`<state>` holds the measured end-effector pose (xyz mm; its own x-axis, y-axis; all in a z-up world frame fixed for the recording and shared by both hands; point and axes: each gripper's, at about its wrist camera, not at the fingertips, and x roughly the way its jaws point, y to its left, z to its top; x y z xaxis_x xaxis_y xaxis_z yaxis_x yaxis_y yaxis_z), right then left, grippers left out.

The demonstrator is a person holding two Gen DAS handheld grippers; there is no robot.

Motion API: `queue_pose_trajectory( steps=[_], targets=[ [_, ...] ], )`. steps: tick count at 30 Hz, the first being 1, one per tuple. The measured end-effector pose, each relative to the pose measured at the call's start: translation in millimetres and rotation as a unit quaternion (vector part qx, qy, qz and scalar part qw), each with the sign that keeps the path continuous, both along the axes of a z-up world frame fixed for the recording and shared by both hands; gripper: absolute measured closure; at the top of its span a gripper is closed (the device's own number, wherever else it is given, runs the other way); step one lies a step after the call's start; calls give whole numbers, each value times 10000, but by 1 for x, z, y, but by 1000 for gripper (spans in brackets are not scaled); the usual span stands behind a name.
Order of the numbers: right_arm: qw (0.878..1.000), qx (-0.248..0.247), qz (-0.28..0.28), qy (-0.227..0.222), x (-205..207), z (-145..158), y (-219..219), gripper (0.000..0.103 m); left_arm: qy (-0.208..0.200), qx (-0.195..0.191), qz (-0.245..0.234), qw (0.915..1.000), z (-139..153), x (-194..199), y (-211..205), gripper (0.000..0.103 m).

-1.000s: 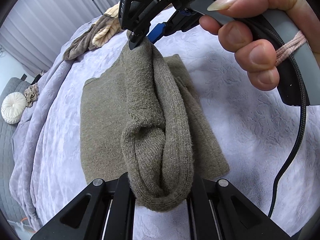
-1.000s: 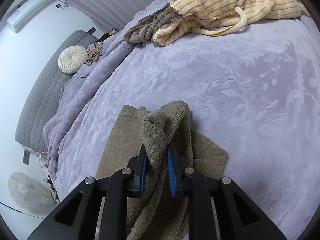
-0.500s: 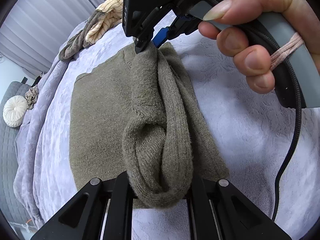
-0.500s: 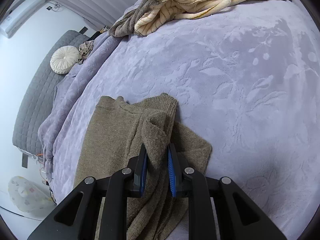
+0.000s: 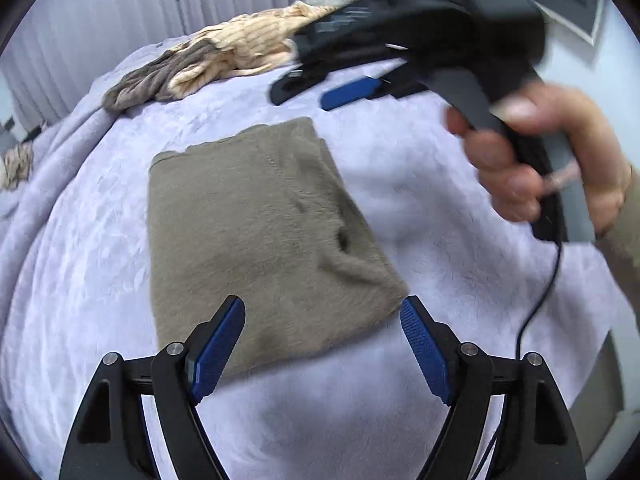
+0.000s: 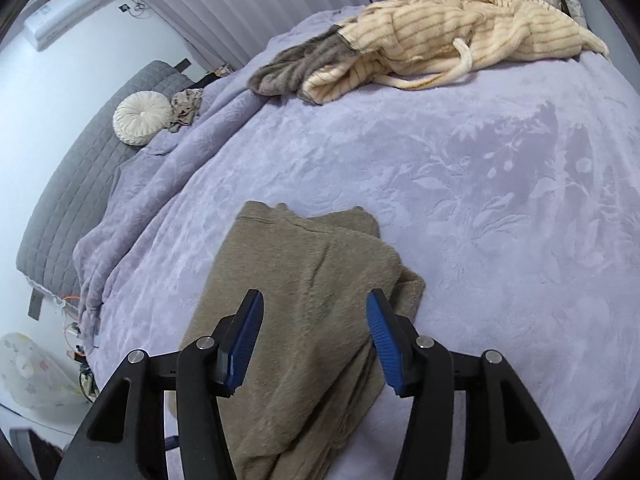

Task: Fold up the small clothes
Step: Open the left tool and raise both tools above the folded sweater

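Note:
An olive-brown knit garment [image 5: 260, 236] lies folded flat on the lilac bedspread [image 5: 440, 216]; it also shows in the right wrist view [image 6: 312, 304]. My left gripper [image 5: 322, 344] is open and empty, its blue pads either side of the garment's near edge, just above it. My right gripper [image 6: 314, 340] is open and empty above the garment's right part. In the left wrist view the right gripper [image 5: 332, 90] is blurred, held by a hand beyond the garment's far edge.
A pile of cream striped and grey-brown clothes [image 6: 420, 44] lies at the far side of the bed, seen too in the left wrist view [image 5: 216, 64]. A round white cushion [image 6: 140, 118] sits on a grey quilted headboard area [image 6: 80, 184] at left.
Both grippers have opened and let go of the olive garment's fold. It now lies flat on the bed. Both grippers have pulled back; the right one has risen away.

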<state>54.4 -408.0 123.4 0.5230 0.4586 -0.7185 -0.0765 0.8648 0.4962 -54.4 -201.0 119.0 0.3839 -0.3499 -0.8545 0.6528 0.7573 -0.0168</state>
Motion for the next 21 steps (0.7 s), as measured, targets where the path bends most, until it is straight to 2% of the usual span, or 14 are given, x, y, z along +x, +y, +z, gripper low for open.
queue_pose_trajectory(
  steps=[4, 7, 8, 10, 11, 12, 14, 17, 19, 21],
  targets=[
    [9982, 410, 436, 96, -15, -3, 27, 45, 225, -252, 872, 9956, -6, 35, 43, 22],
    [9961, 428, 581, 513, -21, -34, 44, 45, 642, -424, 1440, 9866, -23, 64, 63, 22],
    [9960, 315, 567, 616, -23, -45, 47, 45, 751, -392, 1533, 9845, -31, 71, 65, 22],
    [9961, -309, 300, 768, -28, -66, 45, 49, 833, 90, 1754, 9809, -52, 79, 64, 22],
    [9961, -313, 210, 798, -30, -73, 40, 53, 978, 220, 1752, 9794, -62, 84, 65, 22],
    [9967, -170, 124, 781, -33, -75, 35, 54, 1173, 175, 1721, 9779, -72, 85, 67, 22],
    [9972, 9, -50, 749, -41, -67, 29, 54, 1264, 23, 1787, 9758, -72, 83, 74, 22],
    [9984, -290, -114, 465, -62, -42, 36, 53, 1148, -348, 1731, 9776, -52, 80, 81, 22],
    [9996, -192, 60, 173, -78, -25, 44, 53, 903, -523, 1675, 9803, -35, 78, 83, 22],
    [9996, -44, 276, -58, -91, -13, 59, 46, 773, -494, 1732, 9806, -27, 84, 81, 22]
  ],
)
